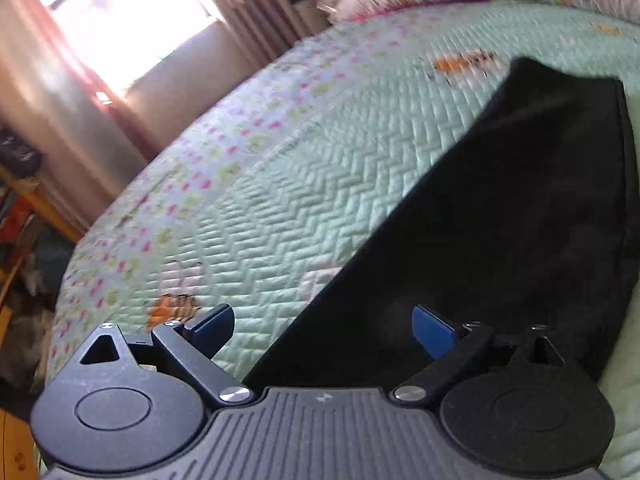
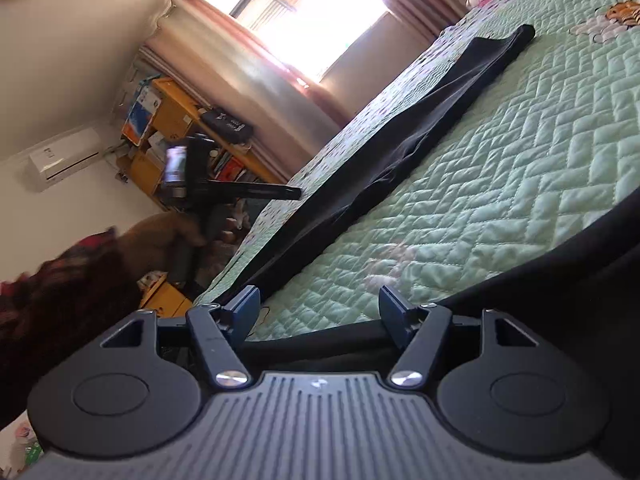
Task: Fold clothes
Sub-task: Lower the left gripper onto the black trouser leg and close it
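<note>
On the bed (image 1: 304, 168), the right tongs (image 2: 320, 312) stand with jaws apart just over the near black fold of the garment (image 2: 400, 148), gripping nothing. The left tongs (image 1: 324, 332) gape wide too, empty, hanging over the garment's edge where black cloth meets the green quilt. Past them the garment lies as a long dark strip toward the bed's far side. Beyond the bed stand a yellow shelf (image 2: 172, 120) and a bright curtained window (image 2: 304, 24)
</note>
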Motion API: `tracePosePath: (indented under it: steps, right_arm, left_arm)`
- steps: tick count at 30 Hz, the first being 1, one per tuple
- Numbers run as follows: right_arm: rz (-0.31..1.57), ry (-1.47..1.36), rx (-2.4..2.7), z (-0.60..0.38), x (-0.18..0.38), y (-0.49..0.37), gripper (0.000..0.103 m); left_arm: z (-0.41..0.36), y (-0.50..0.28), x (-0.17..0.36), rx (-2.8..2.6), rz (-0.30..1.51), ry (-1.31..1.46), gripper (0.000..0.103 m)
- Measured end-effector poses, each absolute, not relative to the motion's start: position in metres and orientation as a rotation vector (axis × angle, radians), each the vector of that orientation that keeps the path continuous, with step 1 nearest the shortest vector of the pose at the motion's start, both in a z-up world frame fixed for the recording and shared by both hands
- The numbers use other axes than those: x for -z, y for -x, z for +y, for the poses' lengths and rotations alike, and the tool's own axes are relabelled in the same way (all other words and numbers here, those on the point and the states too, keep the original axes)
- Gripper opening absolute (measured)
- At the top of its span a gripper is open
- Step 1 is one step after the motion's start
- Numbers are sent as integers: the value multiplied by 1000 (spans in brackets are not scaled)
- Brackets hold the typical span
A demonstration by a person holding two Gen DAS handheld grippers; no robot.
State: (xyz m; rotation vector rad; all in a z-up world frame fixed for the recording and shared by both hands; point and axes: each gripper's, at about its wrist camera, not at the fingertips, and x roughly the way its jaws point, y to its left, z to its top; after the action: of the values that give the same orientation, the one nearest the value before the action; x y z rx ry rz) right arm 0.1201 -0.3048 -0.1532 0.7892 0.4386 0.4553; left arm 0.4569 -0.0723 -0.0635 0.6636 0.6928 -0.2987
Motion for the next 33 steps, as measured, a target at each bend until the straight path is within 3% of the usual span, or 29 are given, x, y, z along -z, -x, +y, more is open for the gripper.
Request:
tracePosePath:
  steps: [16, 18, 22, 25, 27, 28, 33]
  right_arm:
    - [430, -824, -485, -312, 156, -119, 67]
    - [429, -824, -486, -312, 156, -119, 67]
    - [427, -826, -485, -312, 156, -119, 67]
    - [427, -824, -484, -311, 155, -118, 67]
    - [427, -821, -484, -311, 155, -118, 67]
    - [427, -820, -483, -311, 155, -118, 67]
    - [426, -816, -484, -310, 155, -118, 67]
  left_arm:
    - [-53, -516, 96, 497, 780, -542, 93]
    - [-52, -521, 96, 526, 815, -500, 81]
    - [-50, -532, 97, 558, 907, -411, 67]
    - [-55, -530, 95, 564, 937, -396, 47]
    - [-66, -518, 93, 541, 905, -475, 21]
    - [-72, -511, 92, 524, 886, -520, 16]
    - [-97, -466, 86, 421, 778, -698, 9]
